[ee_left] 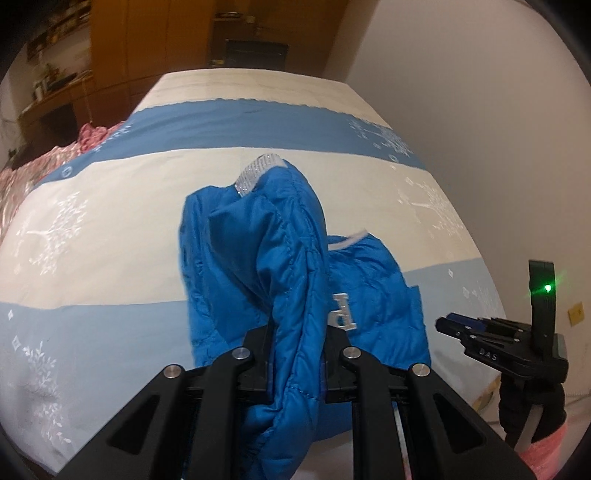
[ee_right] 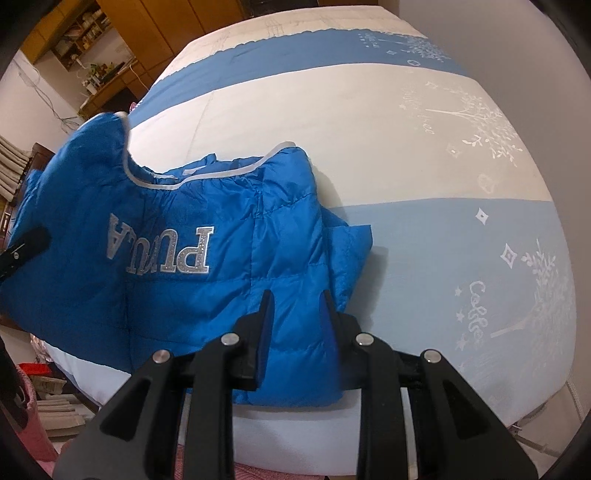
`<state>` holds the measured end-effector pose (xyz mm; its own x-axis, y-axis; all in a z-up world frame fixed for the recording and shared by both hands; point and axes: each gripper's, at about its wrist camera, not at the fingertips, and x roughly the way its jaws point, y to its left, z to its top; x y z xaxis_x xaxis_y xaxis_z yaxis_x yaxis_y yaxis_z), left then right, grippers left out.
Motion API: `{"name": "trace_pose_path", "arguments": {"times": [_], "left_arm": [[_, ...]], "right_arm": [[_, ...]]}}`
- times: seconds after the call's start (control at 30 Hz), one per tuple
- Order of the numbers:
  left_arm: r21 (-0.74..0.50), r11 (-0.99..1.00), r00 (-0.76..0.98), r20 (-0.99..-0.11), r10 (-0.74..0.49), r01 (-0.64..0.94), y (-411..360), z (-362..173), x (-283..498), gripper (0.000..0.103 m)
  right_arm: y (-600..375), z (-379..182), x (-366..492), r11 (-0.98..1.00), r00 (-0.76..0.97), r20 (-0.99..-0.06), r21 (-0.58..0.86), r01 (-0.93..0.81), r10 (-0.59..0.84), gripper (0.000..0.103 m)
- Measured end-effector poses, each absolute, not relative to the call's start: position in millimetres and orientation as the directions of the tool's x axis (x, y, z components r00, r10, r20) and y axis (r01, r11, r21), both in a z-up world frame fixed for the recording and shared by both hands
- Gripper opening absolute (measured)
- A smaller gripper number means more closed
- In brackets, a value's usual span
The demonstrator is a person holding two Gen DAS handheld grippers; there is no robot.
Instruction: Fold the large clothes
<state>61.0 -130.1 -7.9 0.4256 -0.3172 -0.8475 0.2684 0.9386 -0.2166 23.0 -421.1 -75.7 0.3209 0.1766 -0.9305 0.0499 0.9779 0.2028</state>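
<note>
The fold looks barely begun, by my reading: the blue quilted jacket lies crumpled near the front edge of the bed, with its silver lettering facing up and one side raised rather than laid flat. The left gripper has its jaws closed on a thick bunched ridge of the jacket, lifting it off the bedspread. The right gripper has its jaws pinched on the padded hem at the near edge; in the left wrist view, though, it seems to sit apart from the fabric, so that grip is less certain. Spreading, folding the sides in and doubling over all seem left. A pink quilt lies at the bed's far left, wooden shelving beyond; nothing blocks the open bedspread.
</note>
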Motion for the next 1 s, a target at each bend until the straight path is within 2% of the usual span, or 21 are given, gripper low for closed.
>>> {"name": "trace_pose_path", "arguments": {"times": [0.57,0.87,1.0], "left_arm": [[-0.21,0.916,0.309,-0.895,-0.321,0.341,-213,-70,76,0.016],[-0.264,0.899,0.258,-0.895,-0.363,0.348,-221,-110,78,0.017],[-0.331,0.872,0.252,-0.866,-0.433,0.361,-210,-103,76,0.023]], "right_arm": [[-450,-97,25,0.974,0.295,-0.937,0.217,0.061,0.19,0.026],[-453,-112,29,0.974,0.269,-0.944,0.216,0.071,0.189,0.027],[-450,-110,34,0.974,0.272,-0.942,0.22,0.063,0.195,0.027]]}}
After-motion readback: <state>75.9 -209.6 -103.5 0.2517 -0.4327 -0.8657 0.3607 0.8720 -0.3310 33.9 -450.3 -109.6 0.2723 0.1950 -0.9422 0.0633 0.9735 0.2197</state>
